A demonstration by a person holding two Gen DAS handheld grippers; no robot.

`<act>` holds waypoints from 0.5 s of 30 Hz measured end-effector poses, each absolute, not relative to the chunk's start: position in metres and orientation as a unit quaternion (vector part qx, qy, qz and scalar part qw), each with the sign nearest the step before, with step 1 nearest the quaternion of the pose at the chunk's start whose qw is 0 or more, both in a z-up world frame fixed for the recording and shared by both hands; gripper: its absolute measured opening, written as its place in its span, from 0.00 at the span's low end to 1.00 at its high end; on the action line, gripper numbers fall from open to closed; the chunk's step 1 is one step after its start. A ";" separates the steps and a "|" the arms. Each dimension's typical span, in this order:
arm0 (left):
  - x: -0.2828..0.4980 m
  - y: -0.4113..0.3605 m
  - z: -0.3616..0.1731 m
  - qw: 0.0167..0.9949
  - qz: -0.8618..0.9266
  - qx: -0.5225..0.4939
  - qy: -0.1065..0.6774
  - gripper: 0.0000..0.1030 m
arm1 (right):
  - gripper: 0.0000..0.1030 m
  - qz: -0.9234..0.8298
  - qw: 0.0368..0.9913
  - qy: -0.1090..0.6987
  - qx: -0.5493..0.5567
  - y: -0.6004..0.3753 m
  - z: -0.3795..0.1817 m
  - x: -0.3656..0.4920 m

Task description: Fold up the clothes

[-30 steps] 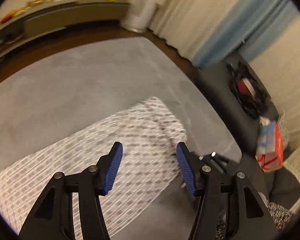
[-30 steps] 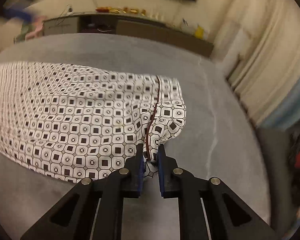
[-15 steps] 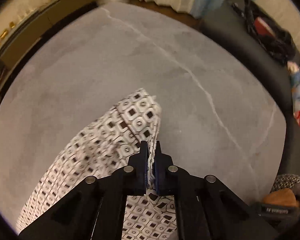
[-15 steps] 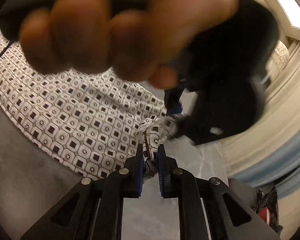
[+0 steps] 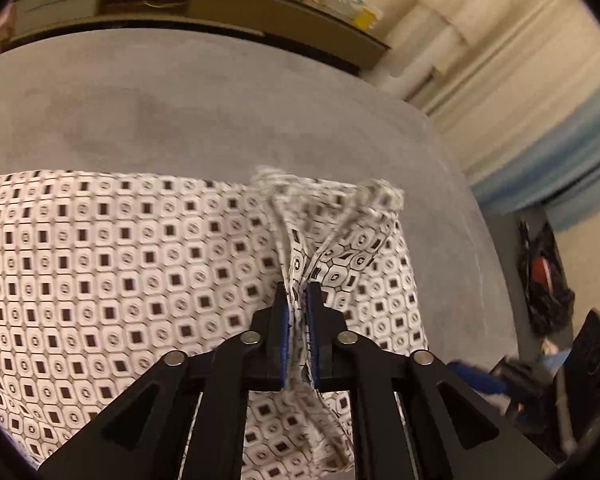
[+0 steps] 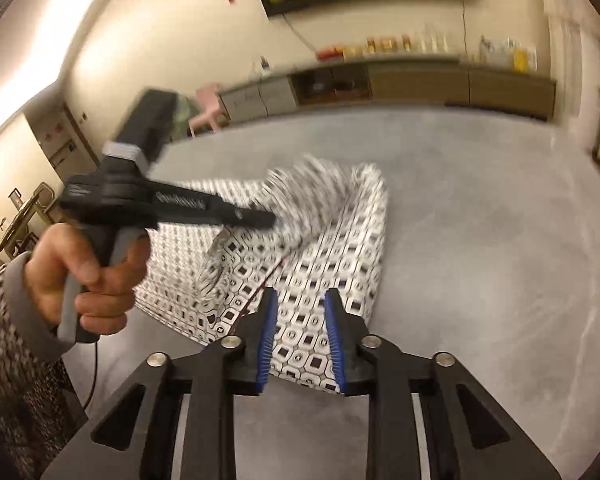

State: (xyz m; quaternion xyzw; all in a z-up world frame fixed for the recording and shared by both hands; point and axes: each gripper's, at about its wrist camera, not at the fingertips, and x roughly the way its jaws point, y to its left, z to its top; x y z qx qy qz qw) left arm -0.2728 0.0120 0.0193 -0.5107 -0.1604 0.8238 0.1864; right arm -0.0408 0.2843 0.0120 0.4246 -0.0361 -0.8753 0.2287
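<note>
A white garment with a black square pattern lies on the grey table. My left gripper is shut on a bunched fold of the garment and holds it lifted above the rest of the cloth. In the right wrist view the garment lies ahead, blurred where it hangs from the left gripper, which a hand holds at the left. My right gripper is open and empty, its blue pads just above the garment's near edge.
A long low cabinet with small items runs along the far wall. Curtains hang at the right. A dark sofa with bags stands beside the table's right edge. Grey table surface extends to the right of the garment.
My right gripper has let go of the garment and opened, pulling back. My left gripper stays shut on the fold and has carried it over the spread cloth.
</note>
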 end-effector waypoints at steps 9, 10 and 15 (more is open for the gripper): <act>-0.264 0.002 0.027 0.196 0.839 -0.479 -0.169 0.45 | 0.21 -0.847 0.215 -0.008 0.486 0.272 -0.030 -0.051; -0.267 0.012 0.025 0.204 0.837 -0.486 -0.148 0.45 | 0.21 -0.846 0.216 -0.015 0.487 0.273 -0.028 -0.055; -0.274 0.041 0.002 0.164 0.836 -0.522 -0.038 0.39 | 0.21 -0.844 0.220 -0.018 0.490 0.279 -0.034 -0.073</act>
